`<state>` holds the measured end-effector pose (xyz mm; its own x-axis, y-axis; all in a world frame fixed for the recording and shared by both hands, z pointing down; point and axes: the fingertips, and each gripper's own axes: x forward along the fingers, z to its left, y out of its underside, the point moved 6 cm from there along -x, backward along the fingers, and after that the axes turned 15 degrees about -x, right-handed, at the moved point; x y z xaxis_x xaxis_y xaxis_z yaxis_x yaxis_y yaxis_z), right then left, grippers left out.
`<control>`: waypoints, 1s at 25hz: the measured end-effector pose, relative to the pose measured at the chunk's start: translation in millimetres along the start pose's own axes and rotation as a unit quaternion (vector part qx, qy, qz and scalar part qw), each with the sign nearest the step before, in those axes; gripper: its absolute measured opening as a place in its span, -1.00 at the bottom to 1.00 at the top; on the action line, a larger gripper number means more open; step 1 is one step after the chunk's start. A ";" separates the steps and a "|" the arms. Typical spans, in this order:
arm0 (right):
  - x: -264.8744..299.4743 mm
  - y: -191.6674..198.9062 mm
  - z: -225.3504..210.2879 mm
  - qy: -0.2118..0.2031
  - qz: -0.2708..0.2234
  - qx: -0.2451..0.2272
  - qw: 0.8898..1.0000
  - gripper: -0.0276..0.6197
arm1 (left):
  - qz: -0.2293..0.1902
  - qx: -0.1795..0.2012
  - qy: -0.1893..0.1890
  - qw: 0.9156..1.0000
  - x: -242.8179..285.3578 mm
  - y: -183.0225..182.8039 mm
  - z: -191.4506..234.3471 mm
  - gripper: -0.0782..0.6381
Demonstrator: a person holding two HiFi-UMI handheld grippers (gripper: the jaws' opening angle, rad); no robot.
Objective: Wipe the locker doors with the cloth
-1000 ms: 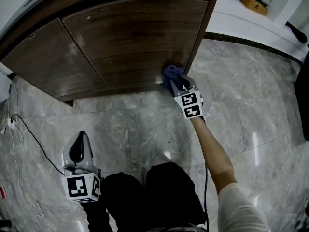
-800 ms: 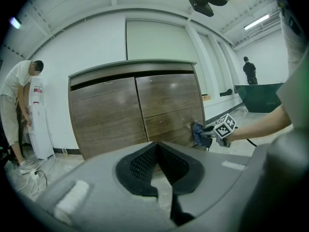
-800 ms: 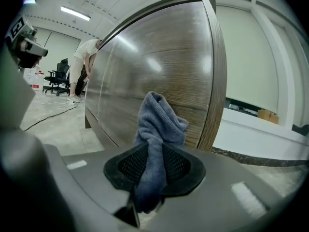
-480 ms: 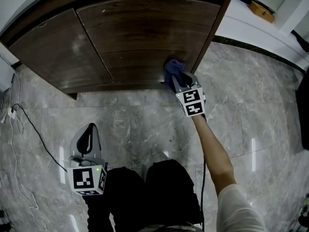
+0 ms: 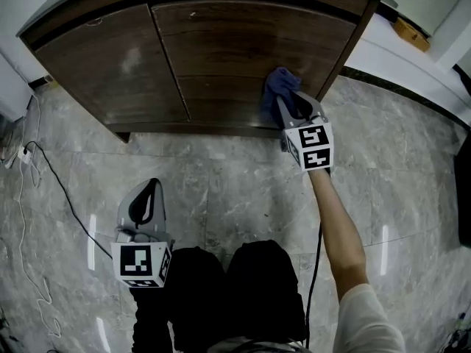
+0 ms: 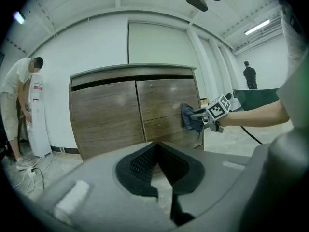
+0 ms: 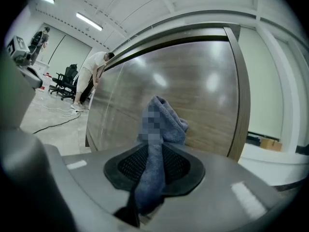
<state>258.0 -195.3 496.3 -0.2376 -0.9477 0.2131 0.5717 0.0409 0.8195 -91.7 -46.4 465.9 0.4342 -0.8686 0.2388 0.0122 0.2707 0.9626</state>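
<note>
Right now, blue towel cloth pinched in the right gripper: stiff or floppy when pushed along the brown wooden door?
Likely floppy: the blue towel cloth bunches and folds over beyond the right gripper. Probably light, since a pinch alone carries it. Its fuzzy pile may drag on the brown wooden door and crumple.

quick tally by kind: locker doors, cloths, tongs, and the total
doors: 2
cloth: 1
tongs: 2
total: 5
</note>
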 end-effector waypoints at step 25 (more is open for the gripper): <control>-9.0 -122.9 -50.0 0.034 -0.071 -0.008 0.997 -0.64 | -0.012 -0.012 -0.017 1.000 -22.2 0.1 25.5 -0.78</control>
<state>229.1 -207.6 367.1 -0.2630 -0.9630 0.0588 0.5488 -0.0992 0.8300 -124.4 -37.7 464.0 0.4034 -0.8884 0.2192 0.0448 0.2585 0.9650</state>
